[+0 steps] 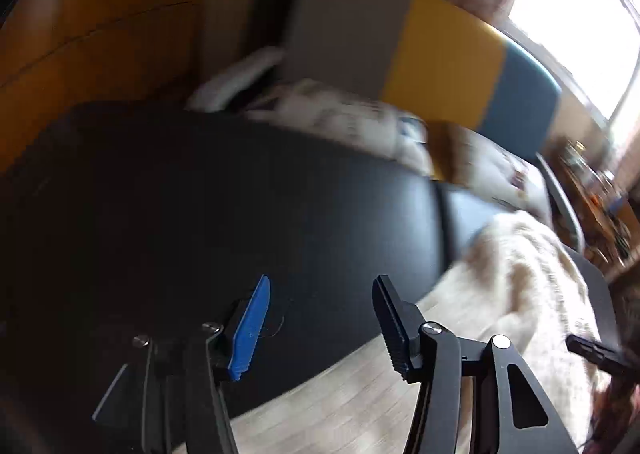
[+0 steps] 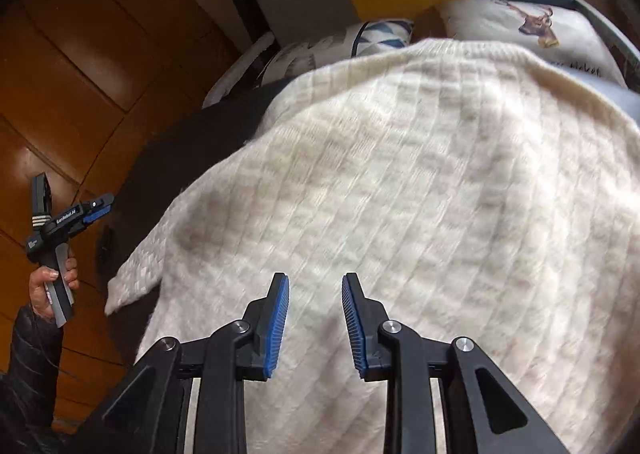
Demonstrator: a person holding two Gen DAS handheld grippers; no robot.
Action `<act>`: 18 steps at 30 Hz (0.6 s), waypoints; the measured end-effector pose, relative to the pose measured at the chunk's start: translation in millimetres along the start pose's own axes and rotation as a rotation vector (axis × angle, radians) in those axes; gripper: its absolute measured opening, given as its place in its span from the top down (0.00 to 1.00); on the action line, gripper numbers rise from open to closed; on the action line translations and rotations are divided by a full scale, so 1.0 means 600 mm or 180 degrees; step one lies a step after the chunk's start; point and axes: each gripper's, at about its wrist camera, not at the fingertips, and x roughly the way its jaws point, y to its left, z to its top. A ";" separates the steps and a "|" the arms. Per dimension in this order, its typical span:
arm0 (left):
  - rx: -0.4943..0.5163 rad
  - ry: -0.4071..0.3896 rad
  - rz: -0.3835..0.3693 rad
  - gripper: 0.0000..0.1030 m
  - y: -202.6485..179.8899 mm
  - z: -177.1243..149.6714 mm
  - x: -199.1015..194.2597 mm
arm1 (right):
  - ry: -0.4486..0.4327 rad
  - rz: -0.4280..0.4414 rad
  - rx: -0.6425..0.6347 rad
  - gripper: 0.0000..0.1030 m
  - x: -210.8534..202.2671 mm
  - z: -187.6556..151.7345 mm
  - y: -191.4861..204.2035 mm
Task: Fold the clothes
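Observation:
A cream ribbed knit sweater [image 2: 400,193] lies spread over a black tabletop [image 2: 168,165], one sleeve end poking out at the lower left. My right gripper [image 2: 316,278] hovers just over the sweater, open, with no fabric pinched between its blue pads. In the left wrist view my left gripper [image 1: 322,282] is open and empty above the bare black tabletop [image 1: 200,193], with the sweater [image 1: 520,274] off to its right. The right wrist view also shows the left gripper [image 2: 74,189] held in a hand [image 2: 52,282], off the table's left side.
Printed pillows [image 2: 532,29] lie behind the table against a headboard of grey, yellow [image 1: 444,57] and blue panels. Brown wooden panelling [image 2: 60,53] is at the left, pale flooring [image 1: 360,394] below the table edge, and a bright window [image 1: 580,21] and cluttered shelf [image 1: 600,193] at the right.

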 end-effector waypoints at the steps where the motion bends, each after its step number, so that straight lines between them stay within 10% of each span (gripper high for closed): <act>1: -0.0084 -0.0009 0.0148 0.44 0.037 -0.017 -0.021 | 0.0035 -0.0046 -0.0021 0.73 0.008 -0.009 0.010; 10: -0.0727 0.0071 0.0377 0.39 0.223 -0.190 -0.118 | 0.0074 -0.0333 0.0054 0.70 0.030 -0.025 0.044; 18: 0.0039 0.0233 0.0229 0.20 0.142 -0.237 -0.067 | 0.0019 -0.0429 -0.0003 0.70 0.027 -0.028 0.042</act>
